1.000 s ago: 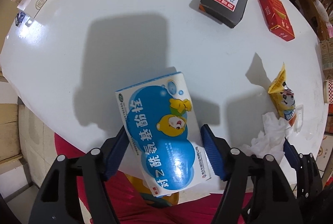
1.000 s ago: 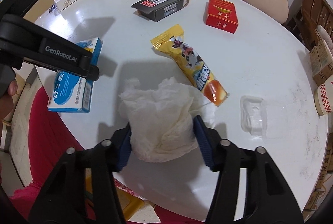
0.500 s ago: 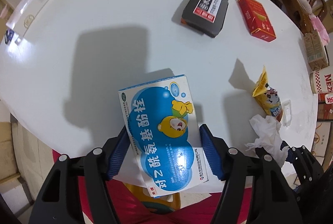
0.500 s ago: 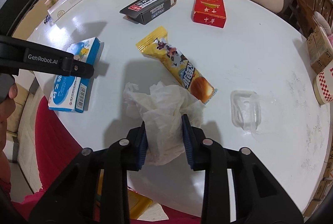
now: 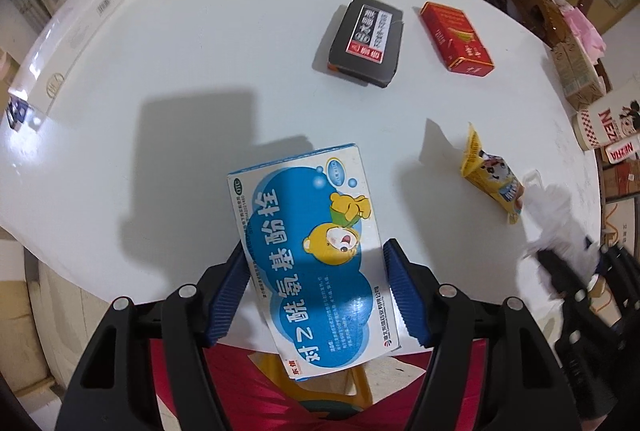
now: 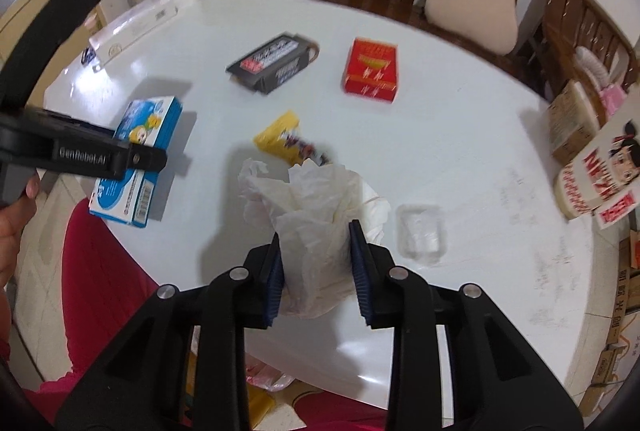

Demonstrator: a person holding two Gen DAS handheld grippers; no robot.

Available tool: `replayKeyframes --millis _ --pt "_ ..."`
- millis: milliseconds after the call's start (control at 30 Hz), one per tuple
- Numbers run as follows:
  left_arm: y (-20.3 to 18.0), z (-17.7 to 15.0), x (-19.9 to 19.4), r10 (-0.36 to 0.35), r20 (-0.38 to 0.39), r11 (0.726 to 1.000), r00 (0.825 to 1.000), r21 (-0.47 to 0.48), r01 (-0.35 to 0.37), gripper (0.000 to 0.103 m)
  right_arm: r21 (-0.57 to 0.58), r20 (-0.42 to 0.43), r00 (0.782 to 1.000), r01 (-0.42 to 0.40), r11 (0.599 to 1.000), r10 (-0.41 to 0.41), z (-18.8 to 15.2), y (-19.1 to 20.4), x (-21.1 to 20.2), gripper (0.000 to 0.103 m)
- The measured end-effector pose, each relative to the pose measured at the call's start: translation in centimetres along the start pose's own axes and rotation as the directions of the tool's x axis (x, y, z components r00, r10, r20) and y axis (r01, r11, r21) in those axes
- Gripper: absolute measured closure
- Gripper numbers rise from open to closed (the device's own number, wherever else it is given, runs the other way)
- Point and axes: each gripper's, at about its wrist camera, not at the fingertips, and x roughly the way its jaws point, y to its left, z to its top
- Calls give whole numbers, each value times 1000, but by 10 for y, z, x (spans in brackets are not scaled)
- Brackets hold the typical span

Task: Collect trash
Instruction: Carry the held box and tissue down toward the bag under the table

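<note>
Trash pickup mid-lift, both claws loaded at the near edge of the round white worktop. Left claw pinches the blue medicine box across its width, blue pads on its two long sides near the near end, so most of the box sticks out forward over the worktop edge; the grip looks chosen because the flat carton is easiest to clamp across the short span. From the right wrist view the same box sits tilted in that claw, its shadow on the worktop beside it suggesting it is off the surface. Right claw has just been closing and now squeezes the crumpled white tissue, wad bunched between the pads with loose paper spilling out above and below; soft stuff needs a tight squeeze or it slips. Relative to the blue medicine box: yellow snack wrapper lies to its right, partly hidden behind the tissue; clear plastic tray farther right; dark grey box and red carton beyond it toward the chairs, all untouched. No bin clearly visible; something yellow under the worktop edge, cannot tell what. Judgement: four pieces left, next is carrying both to a drop point.
</note>
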Motion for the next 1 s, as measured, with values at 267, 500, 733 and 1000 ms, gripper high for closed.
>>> replayKeyframes --millis 267,500,733,1000 --pt "-15 -23 -11 -43 31 996 999 76 41 38 -64 37 999 4 998 -1 -8 30 -26 73" --pt "-18 -52 -5 -58 25 989 998 136 54 38 -94 38 999 -12 996 16 -28 56 -37 73" --pt "-21 -78 -6 -48 42 981 998 191 39 38 -110 46 999 -9 994 14 -43 72 -49 73" --pt "-21 -102 4 -48 45 971 998 234 36 38 -103 23 1000 -17 995 20 -64 81 -45 73"
